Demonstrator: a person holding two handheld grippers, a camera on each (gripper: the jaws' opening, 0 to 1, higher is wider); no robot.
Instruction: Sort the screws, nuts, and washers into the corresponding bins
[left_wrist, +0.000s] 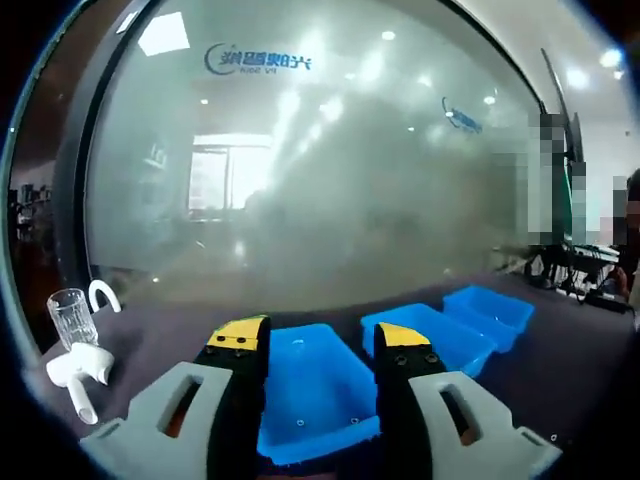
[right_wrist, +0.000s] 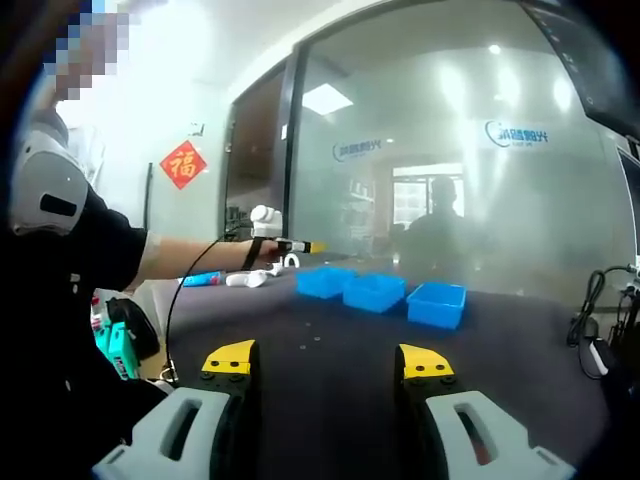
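Observation:
Three blue bins stand in a row on the dark table: in the left gripper view the nearest bin (left_wrist: 315, 390) lies right under my left gripper (left_wrist: 320, 345), with the middle bin (left_wrist: 435, 335) and the far bin (left_wrist: 492, 308) beyond it. The left jaws are apart with nothing between them. A couple of tiny parts (left_wrist: 352, 420) lie on the nearest bin's floor. In the right gripper view my right gripper (right_wrist: 328, 362) is open and empty over the table (right_wrist: 330, 400), well short of the bins (right_wrist: 373, 292). A few small specks of hardware (right_wrist: 318, 340) lie ahead of it. A person's hand holds the left gripper (right_wrist: 312, 246) above the leftmost bin (right_wrist: 325, 281).
A clear glass (left_wrist: 72, 315) and a white handled object (left_wrist: 80, 372) stand at the table's left end. A frosted glass wall (left_wrist: 330, 170) runs behind the table. Cables (right_wrist: 590, 300) lie at the right edge, and a teal bag (right_wrist: 120, 345) sits below the person's arm.

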